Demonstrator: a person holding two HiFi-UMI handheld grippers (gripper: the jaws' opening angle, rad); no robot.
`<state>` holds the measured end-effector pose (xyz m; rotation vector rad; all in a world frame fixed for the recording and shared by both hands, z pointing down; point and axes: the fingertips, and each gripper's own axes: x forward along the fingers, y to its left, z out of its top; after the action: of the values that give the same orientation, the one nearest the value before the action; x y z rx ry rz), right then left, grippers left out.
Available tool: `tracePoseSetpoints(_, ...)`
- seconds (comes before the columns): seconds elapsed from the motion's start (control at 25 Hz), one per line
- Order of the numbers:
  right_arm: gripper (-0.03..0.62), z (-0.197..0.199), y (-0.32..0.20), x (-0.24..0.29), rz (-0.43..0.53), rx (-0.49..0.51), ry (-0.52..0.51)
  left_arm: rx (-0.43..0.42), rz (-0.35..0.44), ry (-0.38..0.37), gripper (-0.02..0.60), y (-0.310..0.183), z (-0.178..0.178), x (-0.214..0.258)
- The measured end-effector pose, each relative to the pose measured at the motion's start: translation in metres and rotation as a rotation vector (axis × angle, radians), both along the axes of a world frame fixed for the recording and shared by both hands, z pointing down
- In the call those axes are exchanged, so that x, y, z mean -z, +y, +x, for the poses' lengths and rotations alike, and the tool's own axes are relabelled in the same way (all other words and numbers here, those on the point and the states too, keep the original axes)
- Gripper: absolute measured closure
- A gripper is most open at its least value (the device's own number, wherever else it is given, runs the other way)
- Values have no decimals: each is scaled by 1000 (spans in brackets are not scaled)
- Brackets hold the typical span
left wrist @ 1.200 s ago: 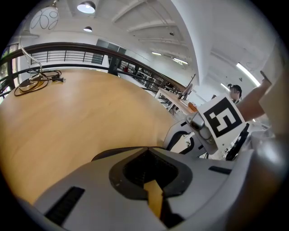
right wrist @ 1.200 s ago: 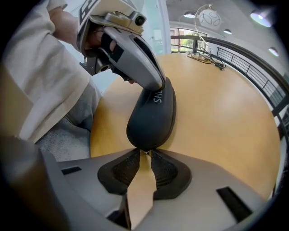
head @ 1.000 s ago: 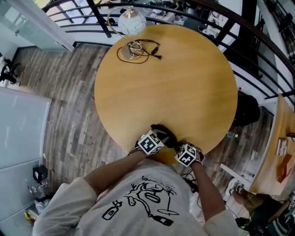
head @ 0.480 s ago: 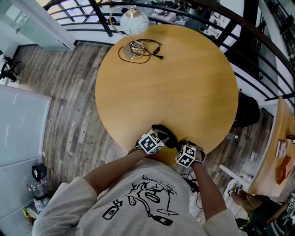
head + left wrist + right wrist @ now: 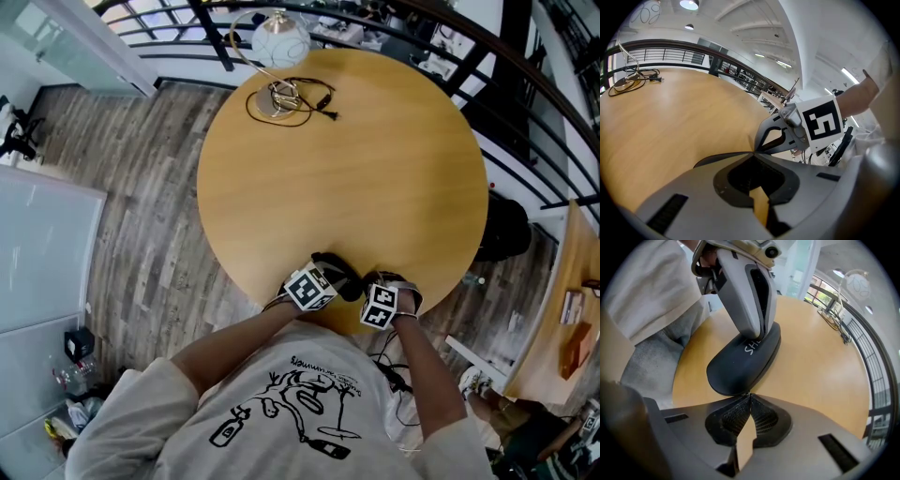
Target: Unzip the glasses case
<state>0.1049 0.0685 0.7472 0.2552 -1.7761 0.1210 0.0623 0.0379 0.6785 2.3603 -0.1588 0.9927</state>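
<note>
A black glasses case (image 5: 337, 272) lies at the near edge of the round wooden table (image 5: 347, 169). In the right gripper view the case (image 5: 745, 359) is lengthwise in front of me, white lettering on its lid. My left gripper (image 5: 757, 337) comes down on its far end with jaws together, holding it. My right gripper (image 5: 749, 394) is shut, its tips meeting right at the case's near rim; whatever thin part they pinch is hidden. In the left gripper view, my left gripper (image 5: 753, 152) meets the right one's tips over the dark case (image 5: 710, 161).
A globe lamp (image 5: 279, 42) and a looped black cable (image 5: 300, 98) sit at the table's far side. A dark railing (image 5: 525, 103) curves round the table. The table edge is right under both grippers, with my shirt and lap (image 5: 656, 301) close behind.
The right gripper has edged slightly forward toward the case's end. The left gripper and the case have stayed in place.
</note>
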Motion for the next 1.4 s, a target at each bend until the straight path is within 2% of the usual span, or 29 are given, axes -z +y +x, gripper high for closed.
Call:
tracePoseSetpoints(0.2, 569, -4, -16, 4, 72, 167, 75, 1, -7, 5, 575, 0, -1, 1)
tracePoseSetpoints(0.52, 569, -14, -33, 5, 120, 255, 93, -2, -35, 8, 575, 4, 0, 1)
tracePoseSetpoints(0.6, 569, -14, -33, 5, 107, 220, 81, -20, -53, 1, 575, 7, -1, 2)
tracePoseSetpoints(0.8, 571, -11, -18, 7, 20, -3, -6, 1, -40, 5, 575, 4, -9, 10)
tracePoseSetpoints(0.92, 571, -14, -3, 11, -27, -90, -53, 1, -28, -2, 575, 3, -12, 12)
tracePoseSetpoints(1.24, 571, -42, 33, 17, -158, -189, -173, -40, -33, -26, 575, 17, -14, 6)
tracePoseSetpoints(1.4, 571, -37, 32, 13, -144, -163, -153, -24, -70, -12, 575, 21, -9, 1)
